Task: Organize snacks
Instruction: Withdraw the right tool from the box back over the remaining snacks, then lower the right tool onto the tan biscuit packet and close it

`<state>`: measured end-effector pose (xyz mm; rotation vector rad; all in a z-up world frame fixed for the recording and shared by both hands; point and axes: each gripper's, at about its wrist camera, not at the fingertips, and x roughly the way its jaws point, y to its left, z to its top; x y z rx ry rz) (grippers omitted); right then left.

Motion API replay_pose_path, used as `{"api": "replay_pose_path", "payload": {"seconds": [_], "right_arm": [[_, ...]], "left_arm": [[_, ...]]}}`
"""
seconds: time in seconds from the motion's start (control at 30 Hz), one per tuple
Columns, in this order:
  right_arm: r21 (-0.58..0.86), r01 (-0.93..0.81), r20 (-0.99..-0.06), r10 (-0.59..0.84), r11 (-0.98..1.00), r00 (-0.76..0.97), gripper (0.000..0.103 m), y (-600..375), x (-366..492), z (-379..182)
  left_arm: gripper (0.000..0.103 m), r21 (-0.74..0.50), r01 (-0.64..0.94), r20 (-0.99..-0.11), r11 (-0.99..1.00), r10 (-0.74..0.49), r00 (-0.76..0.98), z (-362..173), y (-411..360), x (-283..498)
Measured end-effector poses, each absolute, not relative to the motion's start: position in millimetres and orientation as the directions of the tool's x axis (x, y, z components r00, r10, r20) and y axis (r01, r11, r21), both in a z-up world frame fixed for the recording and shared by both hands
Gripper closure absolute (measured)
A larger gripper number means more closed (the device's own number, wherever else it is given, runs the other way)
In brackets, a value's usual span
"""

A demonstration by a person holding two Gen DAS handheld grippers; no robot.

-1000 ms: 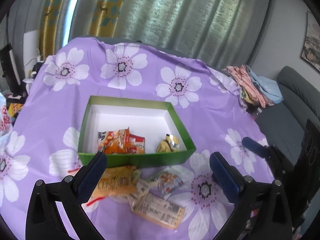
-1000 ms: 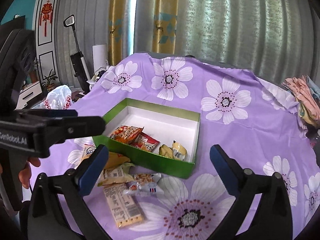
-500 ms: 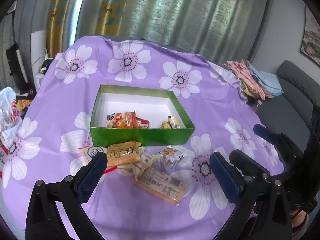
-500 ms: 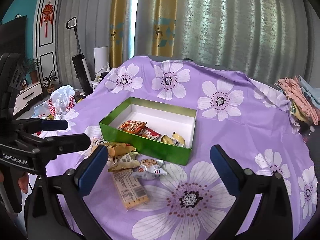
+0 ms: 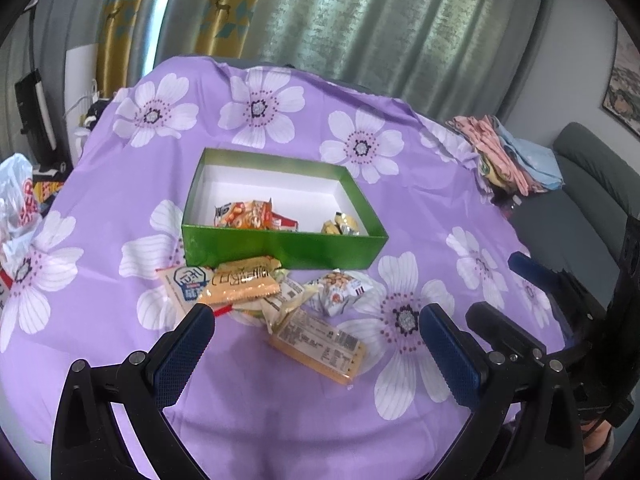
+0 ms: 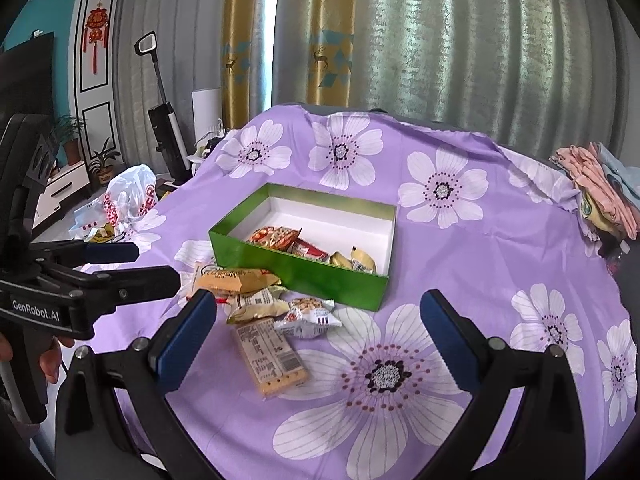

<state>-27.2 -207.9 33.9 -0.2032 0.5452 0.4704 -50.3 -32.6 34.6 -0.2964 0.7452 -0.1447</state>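
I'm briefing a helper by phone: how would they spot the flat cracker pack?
Find the green box on the purple floral cloth. Loose snacks lie at its near wall; the cracker pack is nearest you, the only long flat one, label up.

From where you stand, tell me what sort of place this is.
Most likely a home living room: floor-length curtains, a grey sofa beside the table, and an upright vacuum cleaner parked by the wall.

The table point(image 5: 100, 208) wears a purple flowered cloth; mid-table stands a green box point(image 5: 280, 246), with loose snack packets point(image 5: 316, 336) toward the near edge.
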Motion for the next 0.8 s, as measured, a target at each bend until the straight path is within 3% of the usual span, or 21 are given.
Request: {"api": "replay_pose_path", "payload": {"seconds": [0.8], "right_arm": [[-0.005,-0.512,-0.640,0.390,0.859,0.662,0.001,-202.2,-25.6,-9.3]], "left_arm": [[0.001,-0.364,0.023,-0.707,0.931,-0.292,0.643,-4.3,-43.0,-43.6]]}}
